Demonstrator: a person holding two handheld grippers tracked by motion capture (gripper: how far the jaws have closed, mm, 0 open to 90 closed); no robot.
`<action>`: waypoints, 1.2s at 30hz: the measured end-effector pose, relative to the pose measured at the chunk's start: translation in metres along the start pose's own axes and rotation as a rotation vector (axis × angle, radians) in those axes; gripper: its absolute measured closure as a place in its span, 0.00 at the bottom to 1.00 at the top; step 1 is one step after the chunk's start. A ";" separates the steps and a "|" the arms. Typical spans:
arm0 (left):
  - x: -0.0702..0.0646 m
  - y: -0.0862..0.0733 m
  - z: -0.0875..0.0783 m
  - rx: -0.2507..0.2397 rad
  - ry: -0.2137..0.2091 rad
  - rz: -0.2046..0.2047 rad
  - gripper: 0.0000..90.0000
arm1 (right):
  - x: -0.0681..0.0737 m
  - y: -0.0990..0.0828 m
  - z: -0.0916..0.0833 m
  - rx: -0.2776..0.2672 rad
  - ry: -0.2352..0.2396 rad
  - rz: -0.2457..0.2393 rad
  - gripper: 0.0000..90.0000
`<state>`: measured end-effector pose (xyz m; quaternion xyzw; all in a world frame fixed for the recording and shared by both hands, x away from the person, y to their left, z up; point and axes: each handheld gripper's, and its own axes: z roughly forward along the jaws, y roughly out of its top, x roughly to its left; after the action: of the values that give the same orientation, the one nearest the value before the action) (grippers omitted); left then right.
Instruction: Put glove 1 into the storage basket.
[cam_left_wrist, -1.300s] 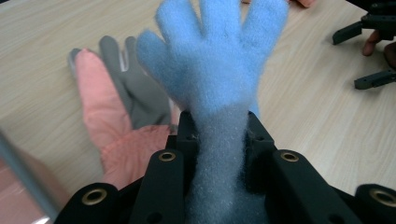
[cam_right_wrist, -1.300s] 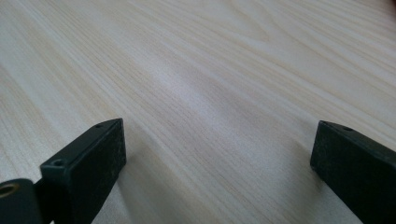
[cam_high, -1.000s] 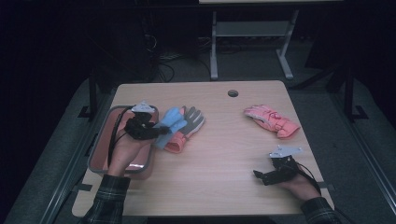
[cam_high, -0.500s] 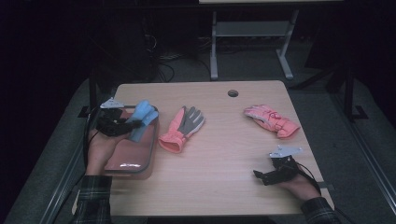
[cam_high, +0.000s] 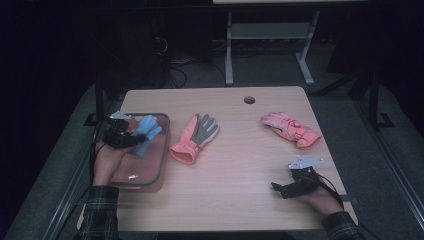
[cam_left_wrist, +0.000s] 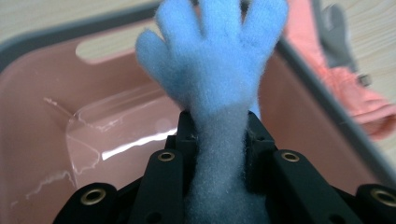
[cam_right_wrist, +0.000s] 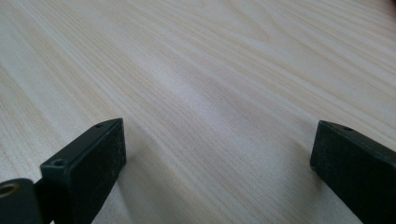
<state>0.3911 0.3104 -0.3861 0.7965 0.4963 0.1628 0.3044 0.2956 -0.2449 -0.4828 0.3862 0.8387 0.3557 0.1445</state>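
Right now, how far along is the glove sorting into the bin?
Nothing lies in the pink bin yet. In hand: the left gripper is shut on the blue glove, holding it over the bin. Left: the orange-and-grey glove and the pink glove lie on the table; the right gripper rests open.

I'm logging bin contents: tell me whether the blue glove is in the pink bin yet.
Not yet. The blue glove is clamped in the left claw and hangs above the pink bin, whose visible floor looks bare.

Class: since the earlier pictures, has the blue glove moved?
Yes. The blue glove, held by the left gripper, moved left, from beside the orange glove to over the pink bin.
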 end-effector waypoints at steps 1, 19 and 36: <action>0.002 -0.001 0.003 0.011 0.005 -0.005 0.81 | 0.000 0.000 0.000 0.000 0.000 0.000 0.03; 0.015 -0.018 0.036 0.136 0.061 -0.035 0.72 | 0.000 0.000 0.000 0.000 0.000 0.000 0.03; 0.006 -0.016 0.035 0.136 0.012 -0.027 0.59 | 0.000 0.000 0.000 0.000 0.000 0.001 0.03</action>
<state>0.4030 0.3093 -0.4235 0.8077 0.5186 0.1295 0.2488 0.2955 -0.2448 -0.4829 0.3865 0.8385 0.3559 0.1443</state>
